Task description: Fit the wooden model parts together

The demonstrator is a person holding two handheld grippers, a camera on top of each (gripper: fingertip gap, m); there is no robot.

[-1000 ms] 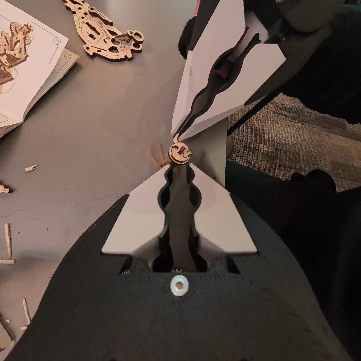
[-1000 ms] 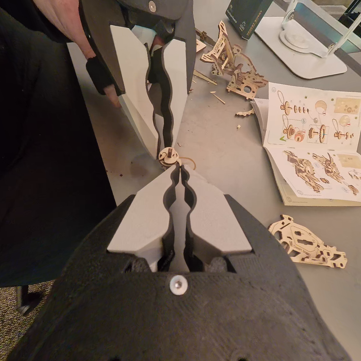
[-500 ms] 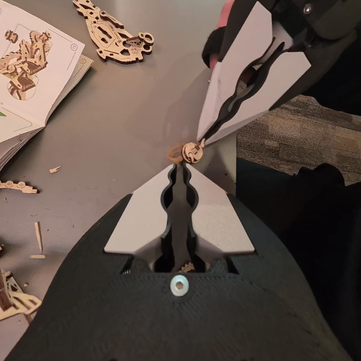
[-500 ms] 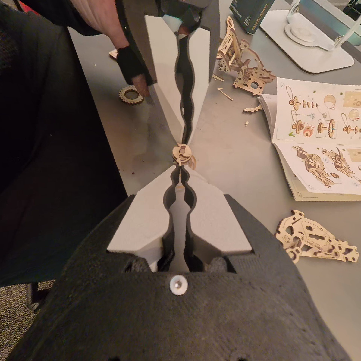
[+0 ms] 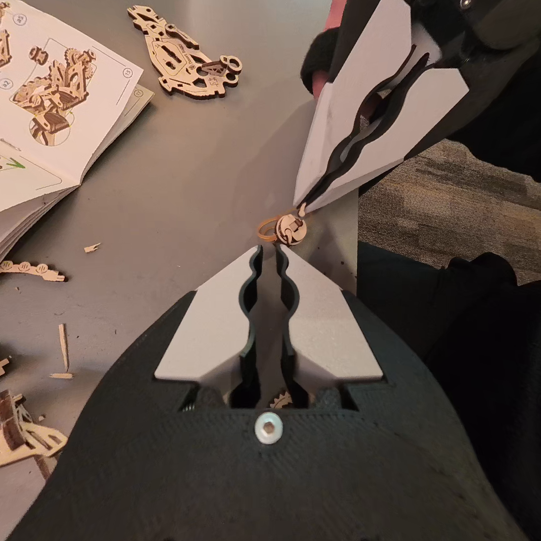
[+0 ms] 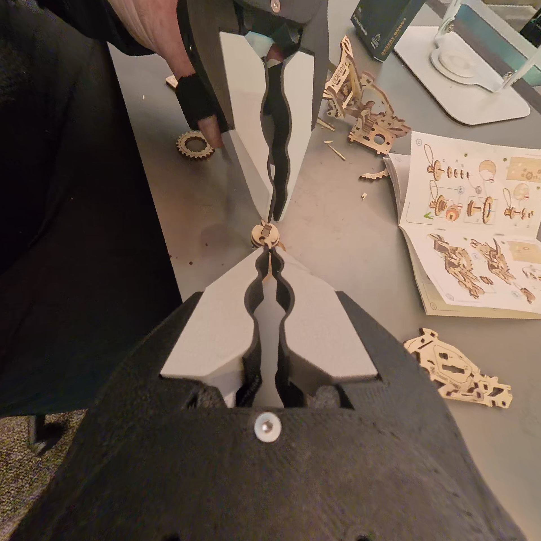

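A small round wooden disc [image 5: 291, 229] with an orange rubber band [image 5: 265, 231] looped on it hangs just above the grey table. My right gripper [image 6: 268, 251] is shut on the disc [image 6: 265, 235], with a strand of the band running back between its fingers. In the left wrist view the right gripper [image 5: 301, 207] comes in from the upper right and pinches the disc's edge. My left gripper [image 5: 269, 248] is slightly open and empty, its tips just short of the disc. In the right wrist view the left gripper [image 6: 272, 218] points down at the disc from above.
An open instruction booklet [image 5: 58, 117] [image 6: 474, 228] lies on the table. A flat wooden chassis piece [image 5: 187, 67] [image 6: 456, 377], a partly built model [image 6: 363, 117], a wooden gear [image 6: 194, 145], a dark box [image 6: 386, 26] and a white stand [image 6: 474, 87] lie around. The table edge [image 5: 357, 222] is close by. The wooden gear [image 6: 194, 145] is about 11 cm from my left fingertips.
My left gripper has let go of the disc and opened a little. The disc stays in the right gripper and now sits slightly right of the left tips.
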